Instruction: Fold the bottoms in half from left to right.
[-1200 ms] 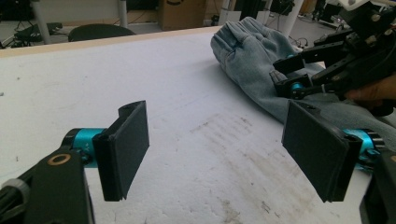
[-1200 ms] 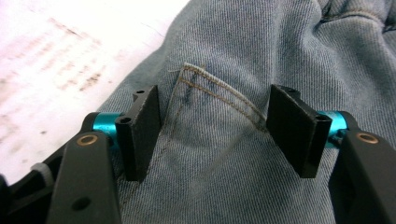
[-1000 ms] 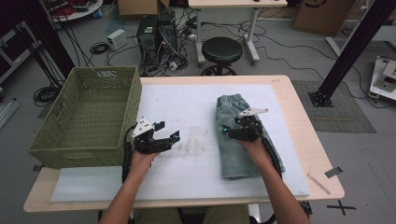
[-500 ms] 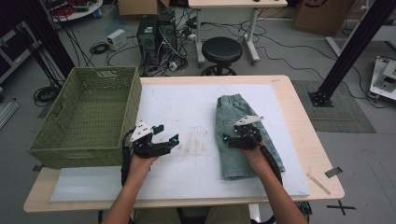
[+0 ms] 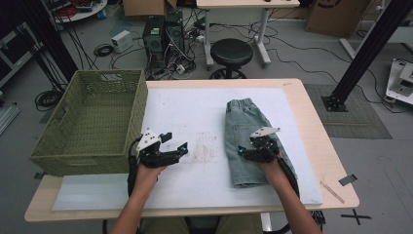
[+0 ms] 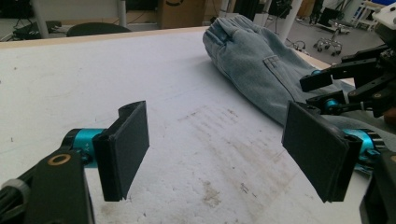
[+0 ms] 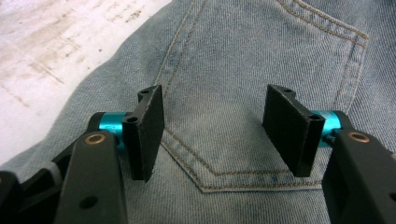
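Note:
Folded light-blue denim shorts (image 5: 243, 124) lie on the right half of a white mat (image 5: 195, 107), waistband away from me. My right gripper (image 5: 241, 152) hovers over their near half and points left. Its jaws stand open just above a back pocket of the shorts (image 7: 224, 56), and the right gripper (image 7: 212, 133) has nothing pressed between its pads. My left gripper (image 5: 181, 150) is over the bare mat left of the shorts, pointing right. In its own view the left gripper (image 6: 219, 154) is open and empty, with the shorts (image 6: 252, 60) and the right gripper (image 6: 327, 88) beyond it.
A green woven basket (image 5: 92, 122) with nothing inside stands at the table's left end, close to my left hand. The wooden table edge (image 5: 321, 146) runs beside the mat on the right. A stool (image 5: 231, 51) and cables are on the floor beyond.
My right gripper has slid toward me along the shorts, from their middle to their near half. The left gripper has barely shifted.

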Available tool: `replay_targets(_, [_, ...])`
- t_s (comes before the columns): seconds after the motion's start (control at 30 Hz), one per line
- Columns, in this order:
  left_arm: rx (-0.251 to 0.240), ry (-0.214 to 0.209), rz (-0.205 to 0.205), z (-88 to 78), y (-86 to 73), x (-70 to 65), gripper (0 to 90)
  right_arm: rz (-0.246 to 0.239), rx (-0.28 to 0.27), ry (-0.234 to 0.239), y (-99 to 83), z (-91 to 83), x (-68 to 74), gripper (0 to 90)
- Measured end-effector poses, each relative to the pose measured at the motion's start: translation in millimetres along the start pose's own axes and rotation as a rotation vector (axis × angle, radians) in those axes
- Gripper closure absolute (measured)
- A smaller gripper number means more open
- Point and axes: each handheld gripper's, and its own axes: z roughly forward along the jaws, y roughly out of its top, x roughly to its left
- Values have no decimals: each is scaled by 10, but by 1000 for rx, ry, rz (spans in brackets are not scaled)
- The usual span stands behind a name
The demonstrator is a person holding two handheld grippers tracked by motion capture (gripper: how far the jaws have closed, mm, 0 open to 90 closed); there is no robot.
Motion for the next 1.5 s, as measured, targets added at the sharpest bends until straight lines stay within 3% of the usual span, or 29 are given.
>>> replay_targets(0.07, [1, -1, 2, -2, 0, 4, 231, 22, -39, 31, 9, -74, 11, 387])
replay_targets(0.13, [0, 0, -1, 4, -2, 6, 231, 2, -59, 49, -7, -133, 67, 387])
replay_targets(0.27, [3, -6, 0, 17, 0, -11, 231, -54, -27, 53, -108, -100, 203, 385])
replay_targets(0.37, [4, -9, 5, 22, 8, -24, 231, -95, -8, 22, -130, -64, 265, 362])
replay_targets(0.47, [0, -8, 3, 24, 17, -26, 231, -90, -16, 48, -110, -128, 275, 363])
replay_targets(0.57, [-1, -8, 3, 22, 28, -23, 231, -41, -62, 82, -154, -240, 257, 384])
replay_targets(0.67, [-2, -8, 5, 25, 32, -33, 231, -43, -41, 108, -232, -294, 272, 403])
replay_targets(0.8, [1, -11, 8, 41, 33, -55, 231, -108, 20, 113, -330, -251, 348, 387])
replay_targets(0.93, [3, -11, 10, 49, 36, -61, 231, -93, -13, 140, -328, -297, 328, 383])
replay_targets(1.0, [8, -9, 8, 49, 35, -51, 231, -65, -49, 181, -328, -360, 318, 384])
replay_targets(1.13, [3, -7, 3, 62, 32, -48, 231, -101, -12, 165, -388, -344, 352, 393])
replay_targets(1.33, [8, -9, 3, 70, 28, -51, 231, -87, -14, 174, -413, -327, 357, 393])
replay_targets(1.4, [8, -11, 3, 73, 27, -51, 231, -77, -26, 185, -411, -351, 343, 393])
replay_targets(1.43, [8, -10, 3, 75, 25, -49, 231, -42, -69, 214, -422, -435, 299, 402])
replay_targets(1.5, [8, -10, 3, 76, 24, -47, 231, -43, -79, 208, -429, -462, 288, 407])
